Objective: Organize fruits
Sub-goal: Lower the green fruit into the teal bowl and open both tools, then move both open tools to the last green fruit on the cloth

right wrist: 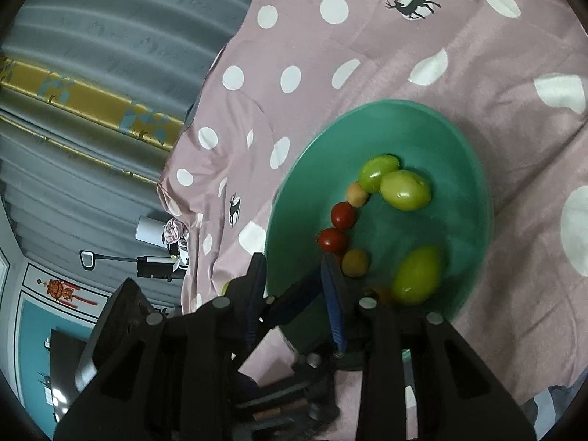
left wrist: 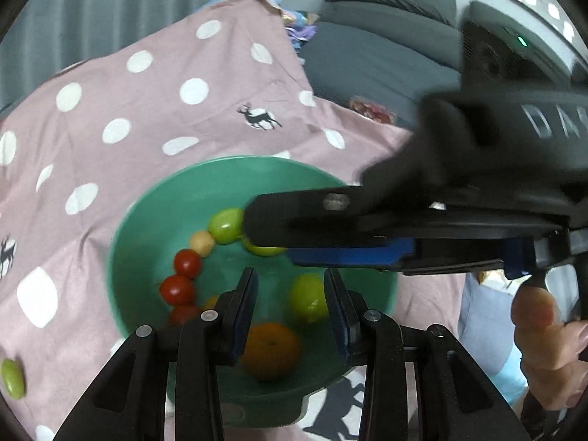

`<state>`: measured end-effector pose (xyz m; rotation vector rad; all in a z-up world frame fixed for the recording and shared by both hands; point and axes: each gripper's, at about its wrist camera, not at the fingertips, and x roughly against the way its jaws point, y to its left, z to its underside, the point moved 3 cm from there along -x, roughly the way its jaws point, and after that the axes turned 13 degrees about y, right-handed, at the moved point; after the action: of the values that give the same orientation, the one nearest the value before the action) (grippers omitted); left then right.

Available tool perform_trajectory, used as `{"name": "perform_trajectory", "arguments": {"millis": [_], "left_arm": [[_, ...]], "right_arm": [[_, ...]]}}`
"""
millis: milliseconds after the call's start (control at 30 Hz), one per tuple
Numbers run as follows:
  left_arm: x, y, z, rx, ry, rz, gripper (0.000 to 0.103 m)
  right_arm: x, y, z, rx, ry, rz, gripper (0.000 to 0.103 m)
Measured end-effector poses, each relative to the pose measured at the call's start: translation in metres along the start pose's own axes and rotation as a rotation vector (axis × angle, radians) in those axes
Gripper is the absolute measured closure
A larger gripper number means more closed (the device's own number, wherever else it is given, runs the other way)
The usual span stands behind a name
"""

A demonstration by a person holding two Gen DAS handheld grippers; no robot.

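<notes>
A green bowl [left wrist: 161, 228] [right wrist: 463, 228] sits on a pink dotted cloth. It holds green fruits [right wrist: 406, 189], red cherry tomatoes [right wrist: 343, 215], small tan fruits [right wrist: 356, 194] and an orange [left wrist: 270, 349]. My left gripper [left wrist: 292, 294] hovers over the bowl's near side, open, with the orange lying below the gap and nothing pressed by its pads. My right gripper [left wrist: 257, 229] reaches in from the right across the bowl, its tip above a green fruit [left wrist: 224, 224]. In the right wrist view the right gripper [right wrist: 294, 275] stands open at the bowl's near rim, holding nothing.
One green fruit [left wrist: 13, 378] lies loose on the pink cloth [left wrist: 147, 110] at the lower left. A person's hand [left wrist: 544, 330] grips the right tool's handle. A grey sofa [left wrist: 375, 47] stands behind the cloth and grey curtains [right wrist: 92, 36] hang to the left.
</notes>
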<state>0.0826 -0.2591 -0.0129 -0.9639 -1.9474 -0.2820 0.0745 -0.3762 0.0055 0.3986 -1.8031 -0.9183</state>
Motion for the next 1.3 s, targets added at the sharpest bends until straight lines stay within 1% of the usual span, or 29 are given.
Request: {"name": "perform_trajectory", "arguments": {"millis": [67,100,133,167,200,233,267,300,333,367,400,433,500,567,667,800,900,967,1067,1200,1233,1300], "left_arm": [[0.005,0.008,0.001,0.027,-0.009,-0.031,0.065],[0.007,0.013,0.002,0.040,0.005,-0.048,0.065],[0.008,0.017,0.003,0.050,0.015,-0.060,0.059],[0.009,0.022,0.005,0.062,0.028,-0.073,0.053],[0.011,0.029,0.008,0.085,0.049,-0.101,0.039],[0.014,0.035,0.012,0.097,0.048,-0.122,0.036],[0.018,0.038,0.014,0.097,0.032,-0.129,0.036],[0.027,0.041,0.019,0.098,0.008,-0.142,0.032],[0.033,0.045,0.024,0.110,0.002,-0.161,0.027],[0.042,0.052,0.030,0.129,-0.004,-0.182,0.025],[0.047,0.058,0.034,0.138,-0.007,-0.192,0.025],[0.052,0.065,0.040,0.148,-0.013,-0.202,0.025],[0.065,0.080,0.049,0.165,-0.024,-0.231,0.025],[0.075,0.094,0.062,0.192,-0.033,-0.267,0.025],[0.090,0.126,0.082,0.250,-0.021,-0.328,0.025],[0.104,0.158,0.102,0.339,-0.042,-0.356,0.025],[0.108,0.180,0.117,0.388,-0.028,-0.384,0.025],[0.109,0.190,0.122,0.400,-0.021,-0.391,0.025],[0.105,0.205,0.126,0.422,-0.011,-0.380,0.025],[0.100,0.222,0.130,0.434,-0.011,-0.409,0.025],[0.099,0.225,0.130,0.434,-0.013,-0.404,0.025],[0.094,0.235,0.132,0.425,-0.025,-0.359,0.025]], "right_arm": [[-0.002,0.001,0.000,-0.003,0.002,0.007,0.071],[-0.002,0.002,0.000,-0.004,0.000,0.009,0.067],[-0.003,0.002,0.001,-0.007,0.002,0.018,0.062],[-0.005,0.003,0.001,-0.012,0.005,0.034,0.051],[-0.006,0.003,0.001,-0.019,0.005,0.049,0.040],[-0.006,0.003,0.001,-0.024,0.003,0.057,0.038],[-0.007,0.005,0.002,-0.027,0.000,0.057,0.037],[-0.008,0.006,0.003,-0.028,-0.003,0.055,0.037],[-0.008,0.009,0.004,-0.027,-0.007,0.053,0.037],[-0.009,0.012,0.005,-0.020,-0.012,0.050,0.037],[-0.011,0.016,0.006,-0.010,-0.011,0.044,0.033],[-0.015,0.020,0.007,-0.003,-0.004,0.032,0.032],[-0.025,0.029,0.009,0.006,0.009,0.002,0.031],[-0.038,0.039,0.011,0.018,0.025,-0.007,0.031],[-0.067,0.061,0.013,0.059,0.076,-0.013,0.031],[-0.103,0.093,0.019,0.131,0.134,-0.042,0.031],[-0.135,0.114,0.027,0.182,0.198,-0.036,0.031],[-0.154,0.123,0.032,0.205,0.231,-0.029,0.031],[-0.181,0.132,0.036,0.224,0.283,-0.016,0.031],[-0.211,0.136,0.035,0.223,0.321,0.001,0.031],[-0.217,0.136,0.035,0.220,0.326,0.003,0.031],[-0.226,0.134,0.034,0.208,0.330,0.008,0.031]]}}
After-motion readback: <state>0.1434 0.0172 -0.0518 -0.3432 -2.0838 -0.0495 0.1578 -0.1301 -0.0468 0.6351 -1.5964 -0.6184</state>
